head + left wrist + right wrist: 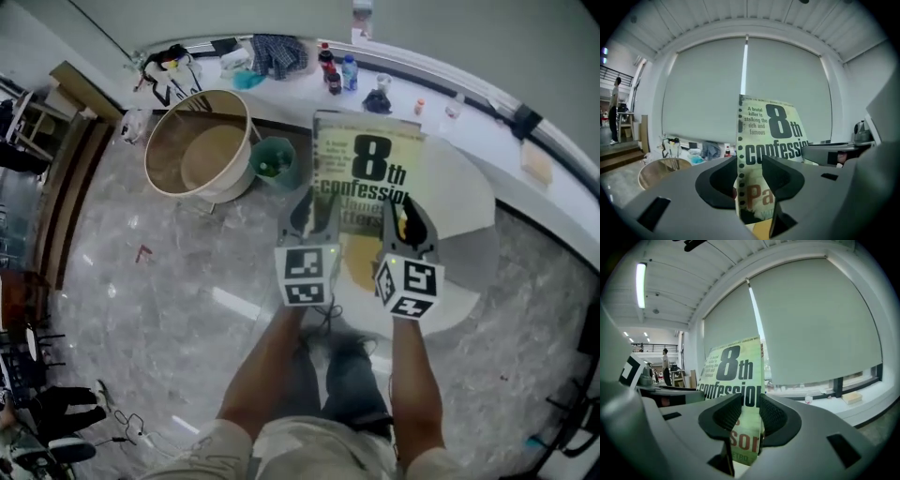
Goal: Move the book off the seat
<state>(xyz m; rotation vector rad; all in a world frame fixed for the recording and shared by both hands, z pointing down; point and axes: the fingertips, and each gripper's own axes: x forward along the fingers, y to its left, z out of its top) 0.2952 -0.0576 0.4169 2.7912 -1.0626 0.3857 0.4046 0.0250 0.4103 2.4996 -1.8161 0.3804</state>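
head view: book (367, 164) aloft, green bin (287, 180) holds something small (269, 168).

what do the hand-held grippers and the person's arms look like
The left hand-held gripper and right hand-held gripper match: grey moulded bodies, dark pads, and a white cube with black square markers on each. No cables show. The forearms are bare; the person wears a light top and dark trousers.
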